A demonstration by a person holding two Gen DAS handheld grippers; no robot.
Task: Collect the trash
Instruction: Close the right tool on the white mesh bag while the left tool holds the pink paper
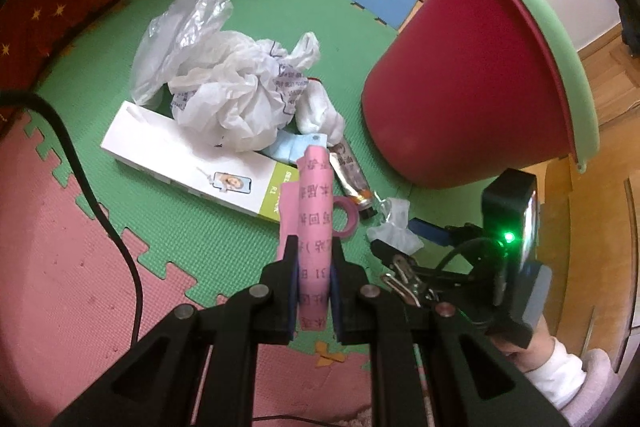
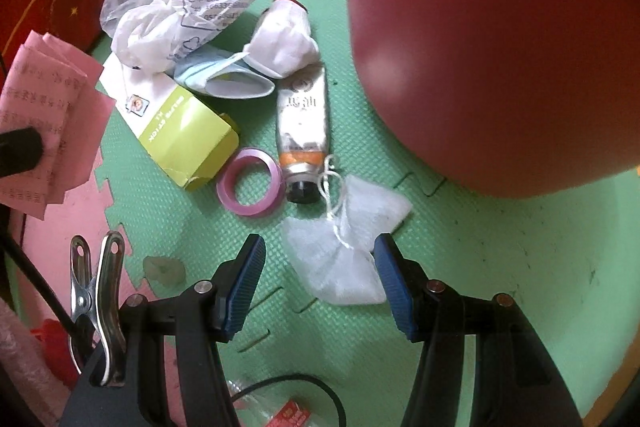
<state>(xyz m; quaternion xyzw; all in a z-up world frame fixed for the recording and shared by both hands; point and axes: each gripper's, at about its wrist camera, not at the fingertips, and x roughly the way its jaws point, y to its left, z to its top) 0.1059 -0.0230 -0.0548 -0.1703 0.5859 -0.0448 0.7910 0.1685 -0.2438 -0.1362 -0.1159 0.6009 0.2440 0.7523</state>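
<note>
Left gripper (image 1: 314,259): clamped on pink paper (image 1: 316,211), folded, printed with dark characters, held above the mat (image 1: 224,239).
Right gripper (image 2: 320,263): jaws wide, nothing gripped, astride a white mesh pouch (image 2: 348,247) with a string.
Trash pile: crumpled bags (image 2: 176,7), box (image 2: 188,139), tube (image 2: 304,119), pink tape ring (image 2: 250,187).
Bin (image 1: 472,83): red, green rim, right of pile.
</note>
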